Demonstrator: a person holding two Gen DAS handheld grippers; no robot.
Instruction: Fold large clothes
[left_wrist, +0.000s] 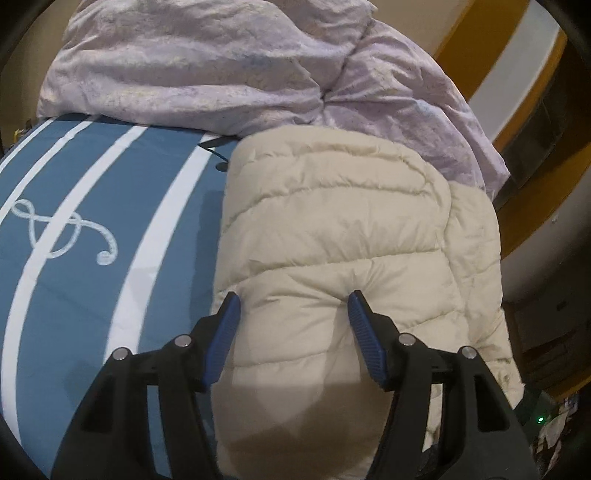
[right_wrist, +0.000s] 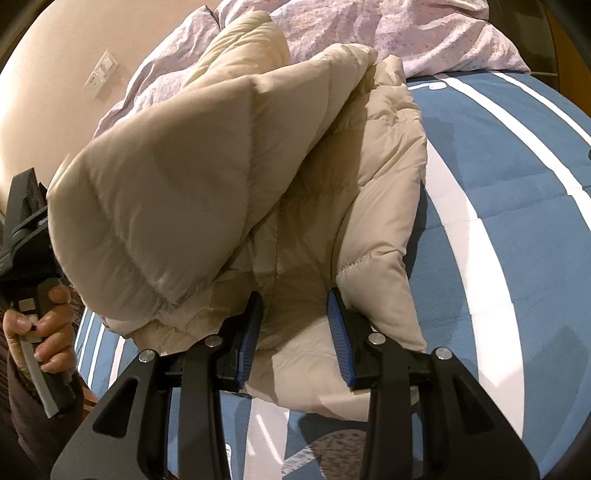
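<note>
Cream quilted jacket (left_wrist: 332, 229) lies half-folded on the blue striped bed (left_wrist: 92, 206). Your left tongs (left_wrist: 293, 306) gape around a puffy fold; your right tongs (right_wrist: 295, 306) also stand open astride the hem. Pinch deep through all layers, since the padding looks slippery. The lilac duvet (left_wrist: 207, 66) crowds the far edge, limiting room.

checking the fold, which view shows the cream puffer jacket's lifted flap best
The right wrist view: the cream puffer jacket has its flap raised and doubled over the rest. The left wrist view shows only its quilted top lying on the blue striped bedsheet.
</note>
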